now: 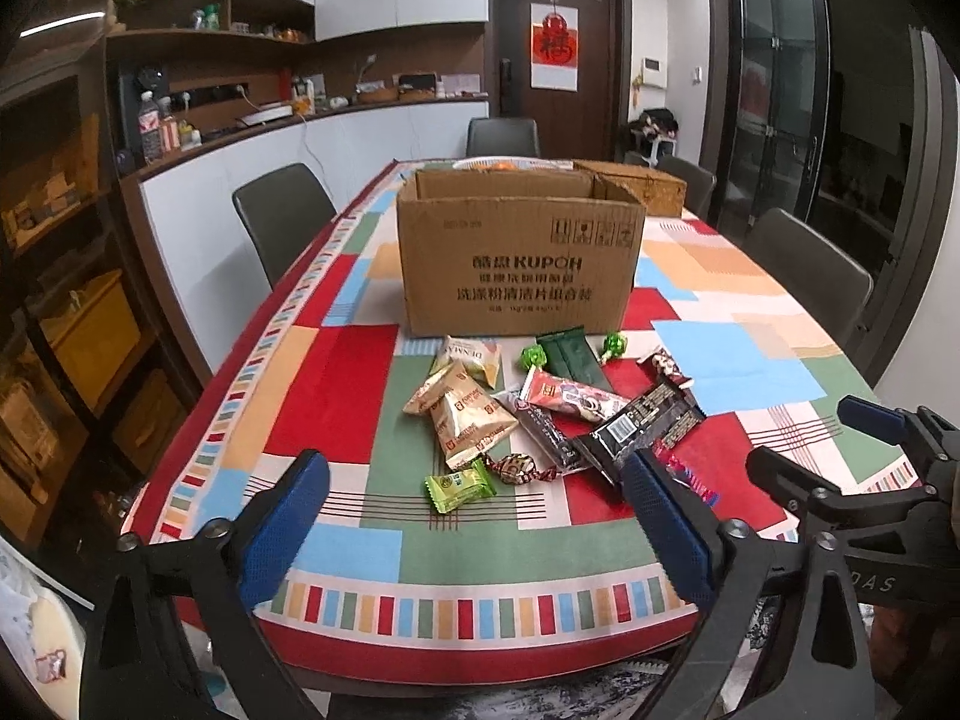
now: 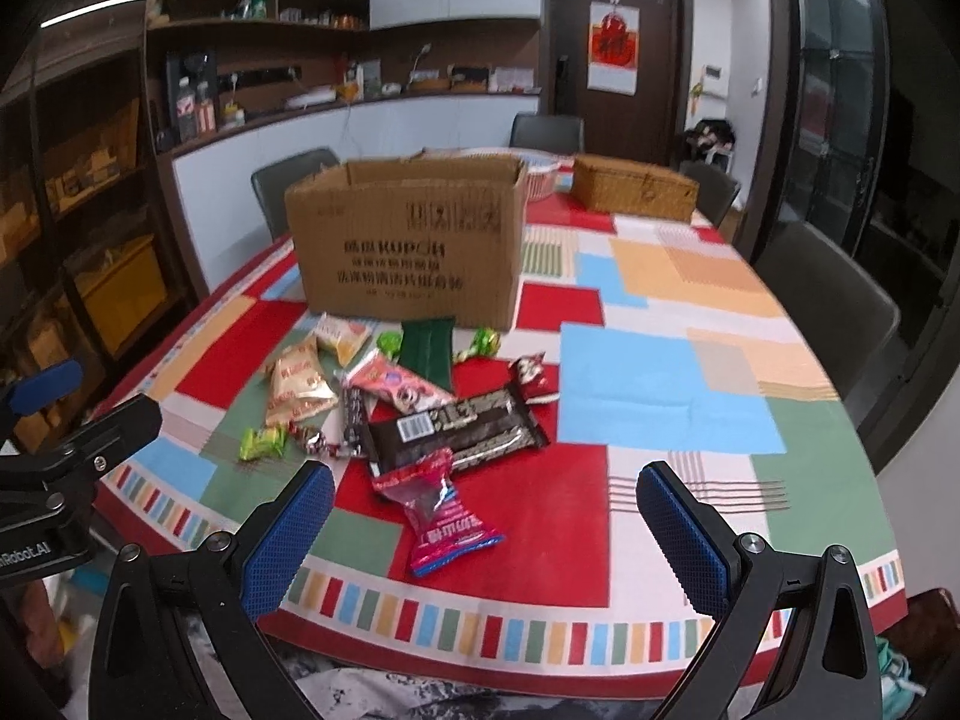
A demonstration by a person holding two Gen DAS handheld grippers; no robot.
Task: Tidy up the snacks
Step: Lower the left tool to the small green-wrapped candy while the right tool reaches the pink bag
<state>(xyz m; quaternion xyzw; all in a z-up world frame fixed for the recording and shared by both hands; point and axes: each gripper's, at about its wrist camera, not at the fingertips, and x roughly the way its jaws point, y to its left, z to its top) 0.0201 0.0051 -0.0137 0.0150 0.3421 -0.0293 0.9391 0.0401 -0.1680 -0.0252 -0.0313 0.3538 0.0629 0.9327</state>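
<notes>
Patchwork tablecloth (image 1: pixel 336 396) in red, green and blue covers a dining table ringed by grey chairs. Nearest the edge, the left gripper (image 1: pixel 474 531) and right gripper (image 2: pixel 486 531) hover with blue-padded jaws spread wide, holding nothing. Just beyond lies a pink packet (image 2: pixel 441 510), then a scattered heap of snacks (image 1: pixel 540 408) including a black chocolate bar (image 2: pixel 459 429). Farther back stands an open cardboard box (image 1: pixel 519 258), a wicker basket (image 2: pixel 636 187) behind it at right.

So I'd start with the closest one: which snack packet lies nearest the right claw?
The pink-red packet, lying between the right claw's open blue pads, nearer the table edge than the big dark chocolate bar and all the other snacks.
</notes>
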